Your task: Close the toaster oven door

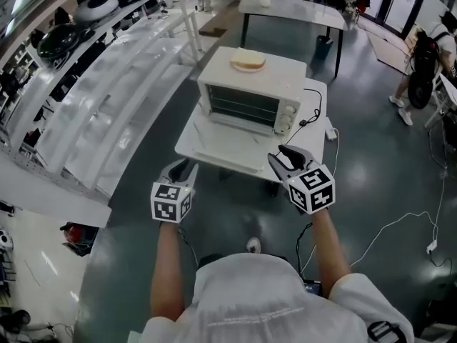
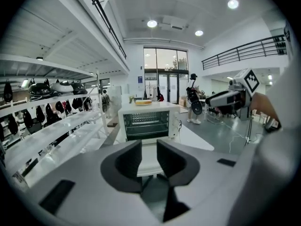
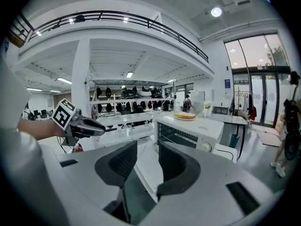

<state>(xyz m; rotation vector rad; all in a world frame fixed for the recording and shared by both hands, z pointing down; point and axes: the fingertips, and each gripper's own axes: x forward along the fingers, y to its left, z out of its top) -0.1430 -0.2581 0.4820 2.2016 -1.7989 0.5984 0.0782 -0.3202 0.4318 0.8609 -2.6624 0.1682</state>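
A white toaster oven [image 1: 251,91] stands on a small white table [image 1: 207,156], and its wire racks show through the front. Its door [image 1: 230,137] seems to lie folded down flat in front of it. A slice of bread on a plate [image 1: 248,62] rests on the oven's top. My left gripper [image 1: 182,168] is at the table's near left edge and my right gripper [image 1: 285,159] at its near right edge. Both are short of the oven and open, with nothing between the jaws. The left gripper [image 2: 149,157] faces the oven [image 2: 146,124] head-on. The right gripper [image 3: 147,161] sees the oven [image 3: 188,133] from the side.
Long white shelves [image 1: 107,106] with dark helmets run along the left. A second table [image 1: 293,9] stands behind the oven. The oven's black cord [image 1: 314,109] runs to a power strip at the table's right. A person [image 1: 421,56] stands at the far right, and a white cable [image 1: 400,224] lies on the floor.
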